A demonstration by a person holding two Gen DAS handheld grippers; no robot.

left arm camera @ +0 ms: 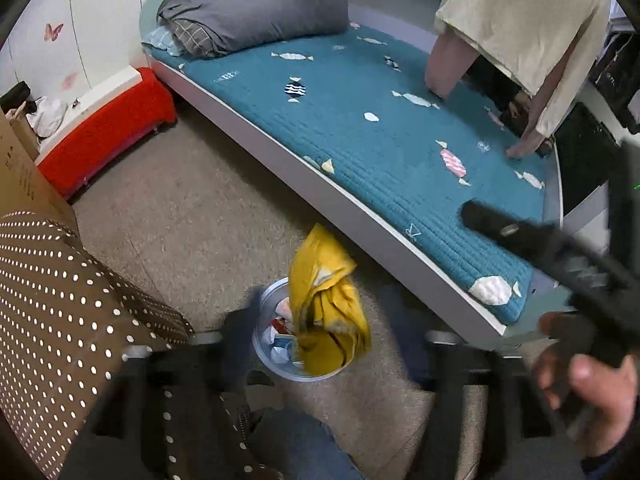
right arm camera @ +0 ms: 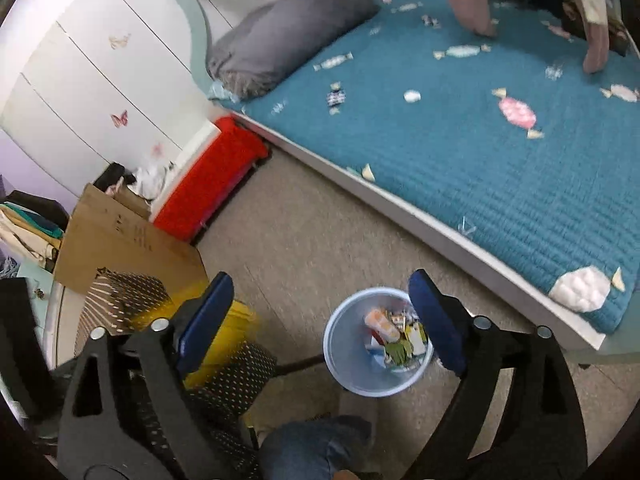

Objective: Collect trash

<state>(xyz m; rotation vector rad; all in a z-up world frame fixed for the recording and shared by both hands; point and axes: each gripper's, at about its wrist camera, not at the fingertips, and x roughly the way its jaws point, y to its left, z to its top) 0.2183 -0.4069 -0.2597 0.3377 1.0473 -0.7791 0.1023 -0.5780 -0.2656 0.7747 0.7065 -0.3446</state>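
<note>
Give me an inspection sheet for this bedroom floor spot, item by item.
Surface: beige carpet floor, bare between bed and bin.
Job's things: round bin on the floor, wrappers and paper scraps inside; yellow bag at its mouth in the left view, between the left tongs' arms, not gripped.
Clutter: cardboard box beside a red storage box; brown dotted fabric near the left tongs.
Grippers: left tongs blurred, open; right tongs open, nothing between them, above the bin.
Cables: nothing seen.
Surroundings: bed with teal candy-print cover, grey pillow, white butterfly-decorated wardrobe.
</note>
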